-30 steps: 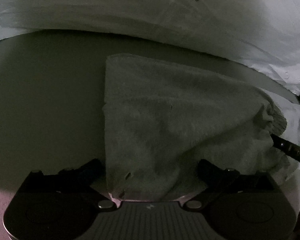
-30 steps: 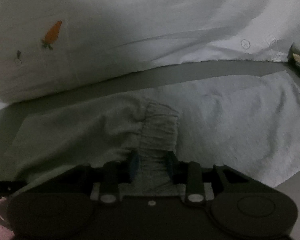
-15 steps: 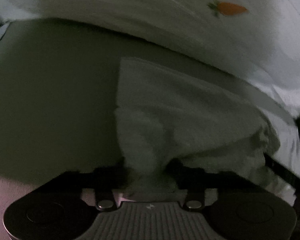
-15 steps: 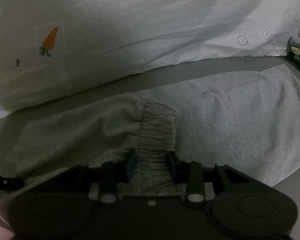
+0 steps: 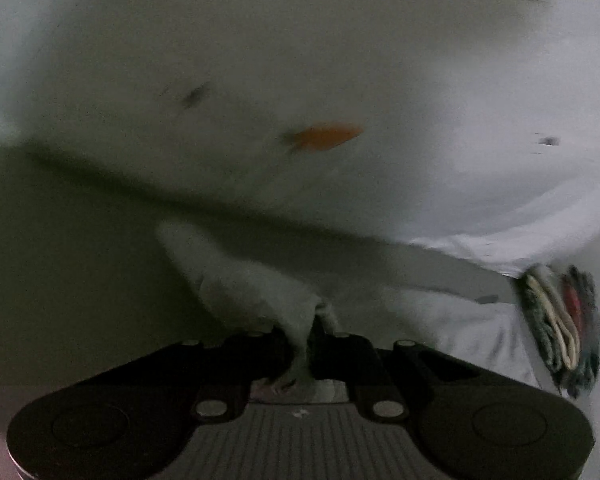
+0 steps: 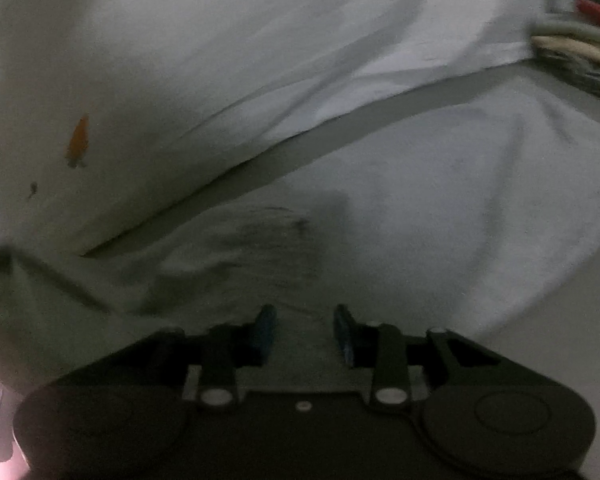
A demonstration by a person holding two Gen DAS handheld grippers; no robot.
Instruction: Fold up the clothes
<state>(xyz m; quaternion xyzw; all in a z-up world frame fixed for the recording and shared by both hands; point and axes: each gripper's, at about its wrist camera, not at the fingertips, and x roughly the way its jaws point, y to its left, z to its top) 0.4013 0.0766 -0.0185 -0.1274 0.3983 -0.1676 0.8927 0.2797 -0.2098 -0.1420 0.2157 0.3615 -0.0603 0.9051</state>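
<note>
Pinching one grey garment [image 5: 256, 280]: left gripper [image 5: 306, 344] closing on corner, right gripper [image 6: 305, 332] clamping waistband; one folded stack [image 5: 556, 320] nearby

Garment [image 6: 440, 184] before pillow [image 6: 220, 40], stack [image 6: 580, 44] right.

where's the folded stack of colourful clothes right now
In the left wrist view the folded stack sits at the right edge, beside the carrot-print bedding; the right wrist view shows it in the top right corner.
</note>
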